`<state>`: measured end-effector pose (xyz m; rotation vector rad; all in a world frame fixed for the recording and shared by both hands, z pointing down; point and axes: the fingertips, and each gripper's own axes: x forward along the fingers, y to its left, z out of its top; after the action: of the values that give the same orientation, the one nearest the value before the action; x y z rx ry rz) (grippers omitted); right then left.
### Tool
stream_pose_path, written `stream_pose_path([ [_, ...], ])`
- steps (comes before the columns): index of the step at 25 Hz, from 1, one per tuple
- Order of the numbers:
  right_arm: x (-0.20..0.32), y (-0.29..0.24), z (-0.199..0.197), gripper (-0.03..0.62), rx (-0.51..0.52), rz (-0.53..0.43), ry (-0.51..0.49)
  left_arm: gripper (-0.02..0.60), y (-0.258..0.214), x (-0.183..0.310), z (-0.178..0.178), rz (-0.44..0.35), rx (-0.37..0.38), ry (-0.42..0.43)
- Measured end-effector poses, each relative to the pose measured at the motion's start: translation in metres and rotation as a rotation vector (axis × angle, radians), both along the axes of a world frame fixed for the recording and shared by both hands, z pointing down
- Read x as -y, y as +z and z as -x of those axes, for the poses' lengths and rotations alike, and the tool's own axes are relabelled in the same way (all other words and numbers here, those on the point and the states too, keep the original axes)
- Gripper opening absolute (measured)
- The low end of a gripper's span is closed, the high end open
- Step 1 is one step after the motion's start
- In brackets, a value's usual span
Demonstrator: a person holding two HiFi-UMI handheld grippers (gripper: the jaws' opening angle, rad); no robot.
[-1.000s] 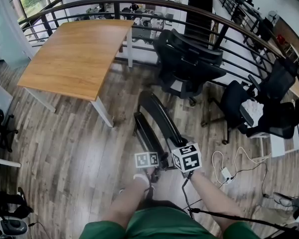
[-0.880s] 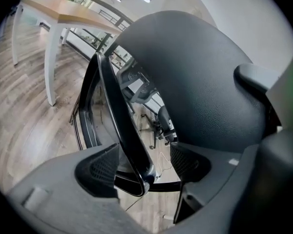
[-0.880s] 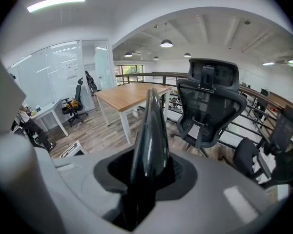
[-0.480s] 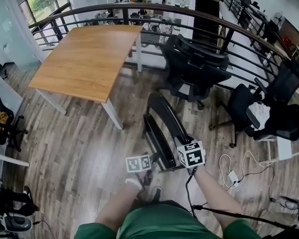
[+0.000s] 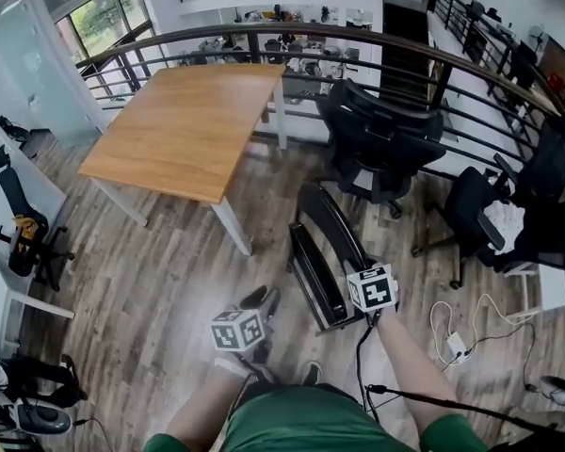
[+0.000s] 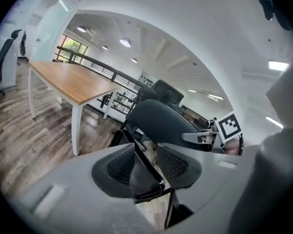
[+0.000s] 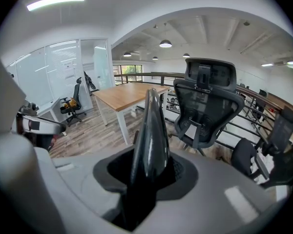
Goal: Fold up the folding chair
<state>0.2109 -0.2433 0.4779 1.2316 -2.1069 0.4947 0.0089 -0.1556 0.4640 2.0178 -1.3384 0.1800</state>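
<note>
Wood-plank floor (image 5: 151,281) off the light wooden desk's (image 5: 184,130) near corner bears the black folding chair (image 5: 325,243), collapsed flat. The left gripper (image 5: 262,301) has lifted clear of it, jaws closing on nothing. The right gripper (image 5: 361,269) is clamped on the backrest's top edge. The folding looks essentially done.

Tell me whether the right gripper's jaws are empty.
No, the right gripper has the black edge of the folding chair clamped between its pads.
</note>
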Motion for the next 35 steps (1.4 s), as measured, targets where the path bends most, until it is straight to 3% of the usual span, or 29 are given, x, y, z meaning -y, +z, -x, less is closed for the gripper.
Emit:
stream_pose_path([
  [5, -0.003, -0.001, 0.001, 0.117, 0.013, 0.008, -0.005, 0.144, -0.029, -0.02, 0.004, -0.065, 0.046, -0.001],
  [14, 0.0, -0.001, 0.0, 0.117, 0.005, 0.002, -0.005, 0.143, -0.059, -0.025, 0.013, -0.121, 0.002, 0.002],
  [19, 0.002, -0.001, -0.001, 0.116, 0.002, 0.006, -0.005, 0.143, -0.069, -0.019, 0.022, -0.163, 0.04, 0.042],
  [24, 0.001, -0.003, 0.0, 0.117, 0.004, 0.005, -0.008, 0.141, -0.082, -0.011, 0.032, -0.148, -0.074, 0.02],
  [35, -0.001, 0.0, 0.009, 0.117, -0.013, 0.002, 0.002, 0.137, -0.068, -0.005, 0.062, -0.134, -0.083, 0.006],
])
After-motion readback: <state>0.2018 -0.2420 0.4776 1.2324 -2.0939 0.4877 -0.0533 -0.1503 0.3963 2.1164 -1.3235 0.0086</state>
